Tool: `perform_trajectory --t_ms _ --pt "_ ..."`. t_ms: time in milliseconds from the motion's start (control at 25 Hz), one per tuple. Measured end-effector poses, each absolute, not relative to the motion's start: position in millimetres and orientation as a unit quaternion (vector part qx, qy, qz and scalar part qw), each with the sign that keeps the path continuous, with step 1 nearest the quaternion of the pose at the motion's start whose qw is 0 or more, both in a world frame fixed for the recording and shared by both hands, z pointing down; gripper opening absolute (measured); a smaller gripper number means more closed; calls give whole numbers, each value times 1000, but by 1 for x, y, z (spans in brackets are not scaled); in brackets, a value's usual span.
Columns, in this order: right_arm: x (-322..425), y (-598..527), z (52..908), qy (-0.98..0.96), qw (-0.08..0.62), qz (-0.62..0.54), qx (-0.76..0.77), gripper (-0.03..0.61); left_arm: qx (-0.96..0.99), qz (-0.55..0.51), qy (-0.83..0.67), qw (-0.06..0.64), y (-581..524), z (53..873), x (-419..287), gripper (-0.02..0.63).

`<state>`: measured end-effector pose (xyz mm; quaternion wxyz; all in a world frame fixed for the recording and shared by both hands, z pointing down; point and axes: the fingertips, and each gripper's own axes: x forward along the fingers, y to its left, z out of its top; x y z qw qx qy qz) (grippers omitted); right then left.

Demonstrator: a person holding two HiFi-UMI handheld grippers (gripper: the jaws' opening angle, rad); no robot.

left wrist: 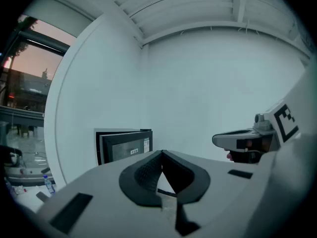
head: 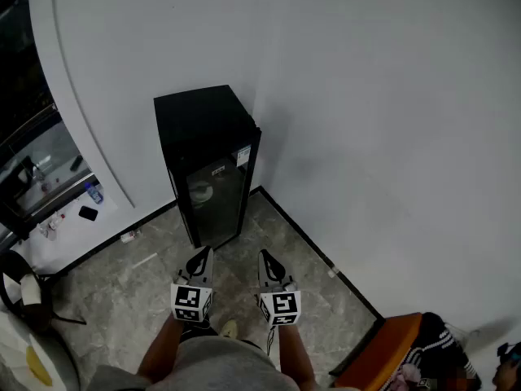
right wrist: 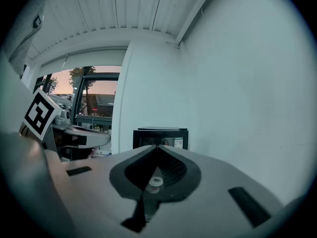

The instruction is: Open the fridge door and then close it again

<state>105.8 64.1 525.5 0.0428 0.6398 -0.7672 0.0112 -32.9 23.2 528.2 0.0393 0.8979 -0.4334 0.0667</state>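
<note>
A small black fridge with a glass door stands in the corner of two white walls, its door closed. It also shows ahead in the left gripper view as the fridge and in the right gripper view as the fridge. My left gripper and right gripper hang side by side over the floor, well short of the fridge. Both are shut with nothing between the jaws. The left gripper and the right gripper each show jaw tips meeting.
A grey stone-tile floor lies between me and the fridge. A window ledge with a bottle and small items runs at the left. An orange chair with clothing stands at the lower right. My legs show at the bottom.
</note>
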Motion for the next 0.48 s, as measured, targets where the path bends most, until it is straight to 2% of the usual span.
perform_trajectory --t_ms 480 --pt "109 50 532 -773 28 27 633 23 893 75 -442 45 9 535 -38 3"
